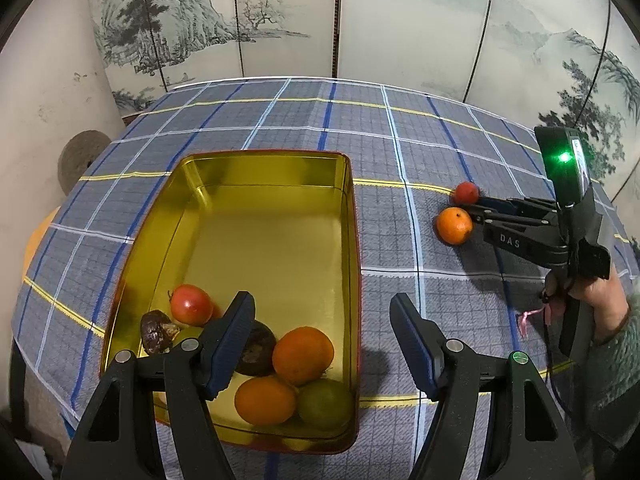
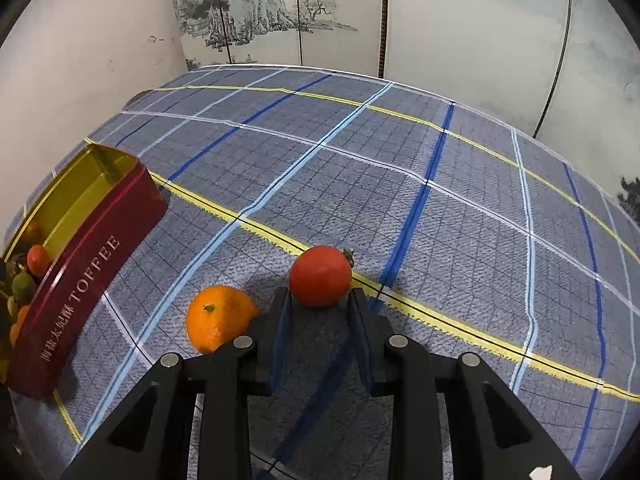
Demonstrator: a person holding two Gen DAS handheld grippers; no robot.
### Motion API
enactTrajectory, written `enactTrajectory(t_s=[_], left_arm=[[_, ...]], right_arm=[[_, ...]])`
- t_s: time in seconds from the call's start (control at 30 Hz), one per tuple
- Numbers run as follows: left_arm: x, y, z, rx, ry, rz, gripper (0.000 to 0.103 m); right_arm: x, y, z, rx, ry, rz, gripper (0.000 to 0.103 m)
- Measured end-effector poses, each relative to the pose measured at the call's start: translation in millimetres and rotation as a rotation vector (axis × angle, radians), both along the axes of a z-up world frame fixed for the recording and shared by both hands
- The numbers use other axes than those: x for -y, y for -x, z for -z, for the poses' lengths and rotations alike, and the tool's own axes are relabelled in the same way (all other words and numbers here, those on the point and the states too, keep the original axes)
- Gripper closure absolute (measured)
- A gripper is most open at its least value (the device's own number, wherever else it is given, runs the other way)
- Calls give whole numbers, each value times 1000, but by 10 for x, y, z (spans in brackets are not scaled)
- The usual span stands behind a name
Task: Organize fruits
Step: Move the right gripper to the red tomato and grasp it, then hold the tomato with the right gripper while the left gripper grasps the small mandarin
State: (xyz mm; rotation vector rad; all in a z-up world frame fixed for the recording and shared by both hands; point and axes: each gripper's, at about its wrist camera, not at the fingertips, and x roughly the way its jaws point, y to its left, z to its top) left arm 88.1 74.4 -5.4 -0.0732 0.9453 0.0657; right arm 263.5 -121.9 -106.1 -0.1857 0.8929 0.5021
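A gold-lined red toffee tin [image 1: 260, 168] [image 2: 96, 236] holds several fruits at its near end: a red fruit [image 1: 191, 304], two oranges [image 1: 303, 355], a green fruit [image 1: 325, 403] and two dark brown ones [image 1: 155, 332]. My left gripper [image 1: 322, 320] is open and empty above the tin's near right corner. On the cloth to the right lie a red fruit [image 2: 320, 276] [image 1: 466, 193] and an orange [image 2: 218, 317] [image 1: 454, 225]. My right gripper [image 2: 320, 304] [image 1: 474, 206] has its fingertips on both sides of the red fruit, touching it at its near side.
The table wears a blue-grey plaid cloth [image 2: 440, 200] with yellow, white and blue lines. A painted folding screen [image 1: 360, 20] stands behind it. A pale wall [image 1: 48, 92] is at the left. The person's right hand [image 1: 600, 300] holds the right gripper.
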Motion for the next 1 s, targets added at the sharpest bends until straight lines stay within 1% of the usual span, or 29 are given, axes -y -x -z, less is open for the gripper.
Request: enactTrajectory(t_s=[0.13, 0.2, 0.33, 0.6, 0.7, 0.9, 1.0], left_arm=[[23, -23, 12, -4, 4, 7, 32], [40, -30, 19, -5, 8, 11, 32], [65, -41, 34, -7, 9, 17, 32], [120, -72, 30, -8, 17, 25, 32], [158, -113, 49, -13, 36, 29, 32], [283, -207, 74, -10, 40, 45, 32], [379, -262, 87, -10, 37, 60, 32]], right_arm=[[19, -37, -8, -17, -31, 5, 75], [12, -64, -10, -17, -31, 12, 74], [-21, -113, -27, -12, -36, 22, 69], [-35, -138, -9, -16, -28, 28, 72], [-23, -107, -2, -4, -17, 33, 74], [10, -26, 0, 27, 15, 46, 75], [94, 52, 6, 42, 33, 62, 75]])
